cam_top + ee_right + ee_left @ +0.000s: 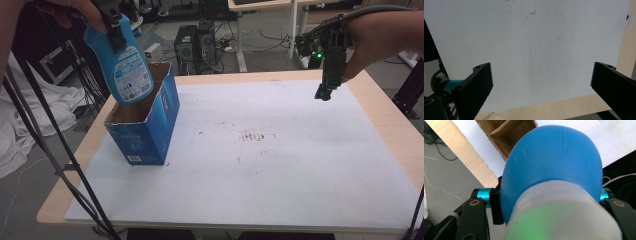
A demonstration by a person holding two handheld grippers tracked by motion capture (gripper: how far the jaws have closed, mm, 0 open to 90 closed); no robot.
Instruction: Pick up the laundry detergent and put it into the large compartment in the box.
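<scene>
Above the open top of a blue cardboard box, a blue plastic bottle hangs tilted, its base pointing down toward the box mouth and its neck up toward the person's left hand. A printed label covers the bottle's front. The left gripper pinches the bottle near its upper end, jaws pressed against both sides of it. From the left gripper view, the bottle's blue body bulges between the black jaws, a pale whitish cap end sits closest to the camera with a green glow on it, and the brown inside of the box lies beyond.

The box stands upright on a white board that covers most of a light wooden table, near the board's far left corner. Faint dark smudges mark the board's middle.

Well apart, over the far right side of the table, the right gripper is held in the air by the right hand, pointing down. The right gripper view shows its jaws spread wide with nothing between them, the white board below.
</scene>
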